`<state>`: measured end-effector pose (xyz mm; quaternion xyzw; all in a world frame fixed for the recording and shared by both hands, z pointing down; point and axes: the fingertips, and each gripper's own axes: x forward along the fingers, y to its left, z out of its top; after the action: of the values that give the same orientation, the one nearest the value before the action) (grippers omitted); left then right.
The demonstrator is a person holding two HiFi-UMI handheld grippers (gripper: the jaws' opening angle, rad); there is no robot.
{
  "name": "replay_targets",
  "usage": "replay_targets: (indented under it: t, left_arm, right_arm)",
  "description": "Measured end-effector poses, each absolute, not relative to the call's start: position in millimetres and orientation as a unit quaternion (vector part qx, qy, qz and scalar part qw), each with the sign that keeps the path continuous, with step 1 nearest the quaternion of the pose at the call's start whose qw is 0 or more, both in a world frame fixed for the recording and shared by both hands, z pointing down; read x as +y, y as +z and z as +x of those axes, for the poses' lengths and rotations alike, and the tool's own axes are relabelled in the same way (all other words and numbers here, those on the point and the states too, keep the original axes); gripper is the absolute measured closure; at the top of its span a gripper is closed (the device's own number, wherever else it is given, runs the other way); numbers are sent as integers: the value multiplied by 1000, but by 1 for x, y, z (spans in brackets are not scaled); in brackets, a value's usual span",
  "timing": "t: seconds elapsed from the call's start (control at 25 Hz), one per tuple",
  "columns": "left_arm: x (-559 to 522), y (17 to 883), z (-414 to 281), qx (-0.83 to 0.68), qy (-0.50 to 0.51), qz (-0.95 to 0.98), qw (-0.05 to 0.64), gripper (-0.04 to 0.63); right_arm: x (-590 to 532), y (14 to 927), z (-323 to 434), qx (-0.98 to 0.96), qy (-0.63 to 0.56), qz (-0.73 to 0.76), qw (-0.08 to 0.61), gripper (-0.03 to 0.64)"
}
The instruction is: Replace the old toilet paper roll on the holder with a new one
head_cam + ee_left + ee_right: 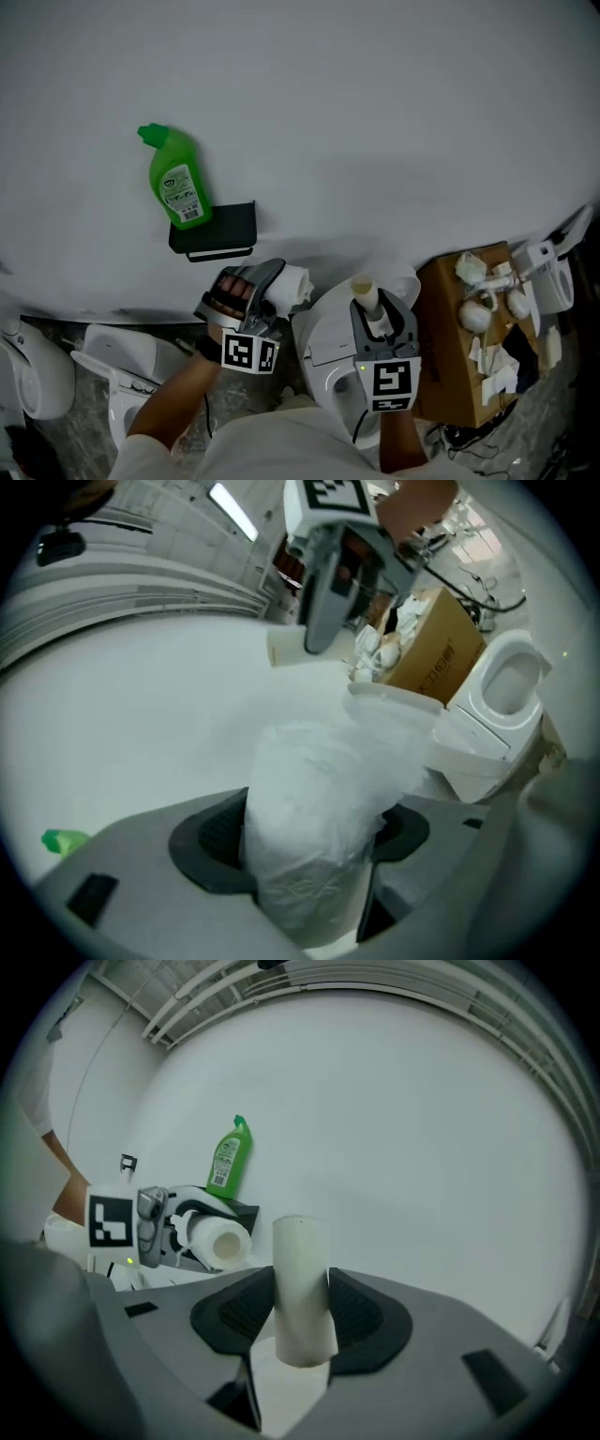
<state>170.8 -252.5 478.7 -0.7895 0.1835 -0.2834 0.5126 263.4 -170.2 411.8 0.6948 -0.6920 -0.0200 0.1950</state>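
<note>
Looking along the white wall (394,112), we find broad bare surface above and to the right of the black holder (223,228), so the open room for moving lies on that side. Lower down things crowd in. A white toilet (323,342) sits directly beneath the two tools, more white fixtures (42,375) fill the lower left, and a cardboard box (448,328) topped with crumpled paper (473,314) stands at the lower right.

The holder is fixed to the wall, and a green bottle (176,183) stands on its top at the left end.

The left gripper (278,284) pinches the new roll (294,284) across its sides, with both pads pressed into the soft white paper (in the left gripper view its far end looks loose and rumpled). We see the roll just off the holder's lower right corner, but we cannot tell whether it touches.

The right gripper (378,314) is just to the right of the left one, over the toilet and apart from the holder. Its jaws are closed on the bare cardboard tube (364,292). The tube stands upright between the pads, and its top sticks out past the fingertips.
</note>
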Motion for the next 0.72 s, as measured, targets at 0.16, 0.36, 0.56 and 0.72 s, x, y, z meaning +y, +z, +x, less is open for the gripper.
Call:
replay_targets:
  t: [0.16, 0.36, 0.56, 0.72]
  left_arm:
    - [-280, 512, 185, 168, -334, -757, 536, 276]
    - [-297, 517, 198, 168, -344, -736, 558, 276]
    - [-320, 523, 188, 189, -372, -723, 551, 278]
    - [-328, 523, 174, 205, -380, -716, 549, 278]
  right_arm:
    - [-163, 419, 280, -684, -9, 702, 199, 436]
    - [-163, 428, 289, -683, -1, 702, 201, 436]
    - [-171, 427, 285, -695, -5, 691, 200, 436]
    - [-179, 427, 281, -704, -9, 682, 200, 436]
